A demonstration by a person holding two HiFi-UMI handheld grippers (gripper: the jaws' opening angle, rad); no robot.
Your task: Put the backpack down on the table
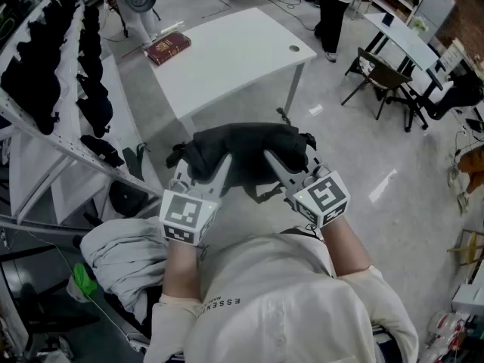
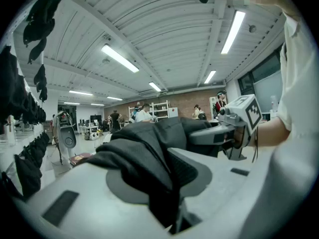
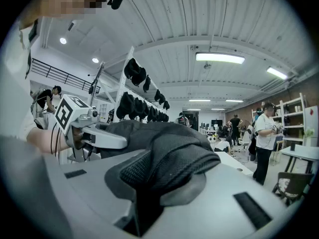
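The black backpack [image 1: 246, 153] hangs in the air in front of the person, above the floor and just short of the white table's [image 1: 234, 59] near edge. My left gripper [image 1: 217, 171] is shut on a fold of its dark fabric [image 2: 144, 153] at the left side. My right gripper [image 1: 272, 161] is shut on a black mesh strap [image 3: 174, 156] at the right side. Each gripper view shows the other gripper across the bag: the right gripper [image 2: 222, 133] and the left gripper [image 3: 102, 138].
A red book [image 1: 168, 48] lies at the table's far left corner. A rack of black bags [image 1: 68, 66] runs along the left, with a pale bundle of cloth [image 1: 125, 252] below it. A chair [image 1: 382, 78] and a long desk [image 1: 412, 40] stand at the right; a person [image 1: 333, 6] stands beyond the table.
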